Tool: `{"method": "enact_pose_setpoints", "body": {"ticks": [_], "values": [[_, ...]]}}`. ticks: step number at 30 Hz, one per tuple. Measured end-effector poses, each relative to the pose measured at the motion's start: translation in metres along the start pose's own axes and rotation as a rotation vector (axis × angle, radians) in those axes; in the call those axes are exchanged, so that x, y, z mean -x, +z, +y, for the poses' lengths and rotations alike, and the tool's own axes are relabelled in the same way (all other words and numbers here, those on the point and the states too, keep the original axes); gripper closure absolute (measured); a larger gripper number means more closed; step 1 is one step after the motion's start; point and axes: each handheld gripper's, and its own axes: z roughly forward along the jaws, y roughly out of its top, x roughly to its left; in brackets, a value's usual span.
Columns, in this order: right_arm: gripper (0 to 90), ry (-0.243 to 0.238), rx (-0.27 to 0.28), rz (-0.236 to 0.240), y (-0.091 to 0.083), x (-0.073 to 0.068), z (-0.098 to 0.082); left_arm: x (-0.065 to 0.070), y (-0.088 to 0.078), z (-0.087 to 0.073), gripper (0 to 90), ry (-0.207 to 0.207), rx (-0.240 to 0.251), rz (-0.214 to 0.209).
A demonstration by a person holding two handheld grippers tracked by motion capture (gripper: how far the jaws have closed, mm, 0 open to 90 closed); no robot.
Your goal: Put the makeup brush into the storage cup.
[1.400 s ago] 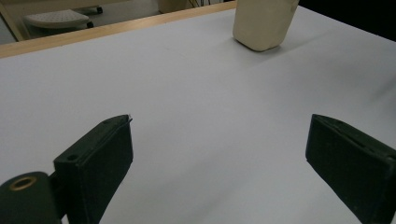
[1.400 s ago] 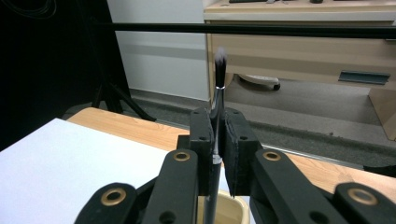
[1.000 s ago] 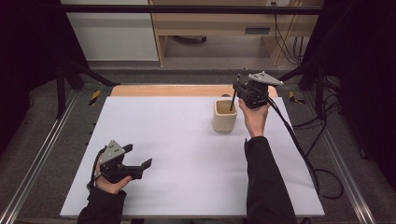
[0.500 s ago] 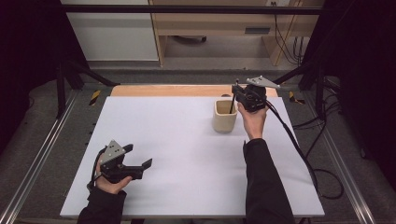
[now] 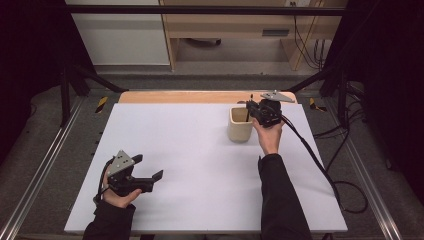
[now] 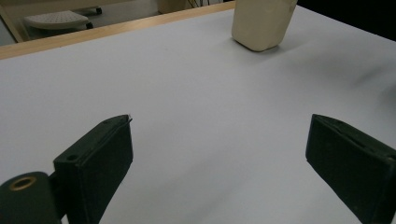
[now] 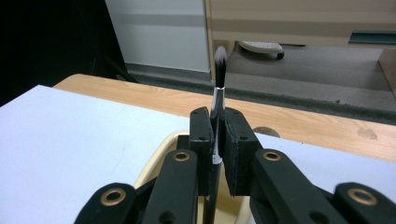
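While the right hand-held gripper pinches a slim brush upright, bristles uppermost, its lower end hangs just inside the mouth of a cream cup near the far edge of the white bench. Judging by this, the placing step is underway; next comes lowering straight down, then releasing. The left hand-held gripper rests open and empty, well apart.

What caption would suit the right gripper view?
Right gripper clamps an upright brush over a cream cup.
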Motion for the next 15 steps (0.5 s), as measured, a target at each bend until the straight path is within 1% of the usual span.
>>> {"method": "enact_pose_setpoints", "body": {"ticks": [8,14,15], "values": [[83.1,0.001,-0.025,0.006,0.003,0.000,-0.013,0.000,0.000,0.000,7.0,0.001,-0.002,0.000],[82.8,-0.017,-0.052,0.005,0.005,0.000,-0.021,0.000,0.001,0.000,7.0,0.003,-0.004,0.001],[82.2,-0.012,-0.055,0.006,0.005,-0.001,-0.022,0.000,0.001,0.000,7.0,0.003,-0.004,0.001]]}}
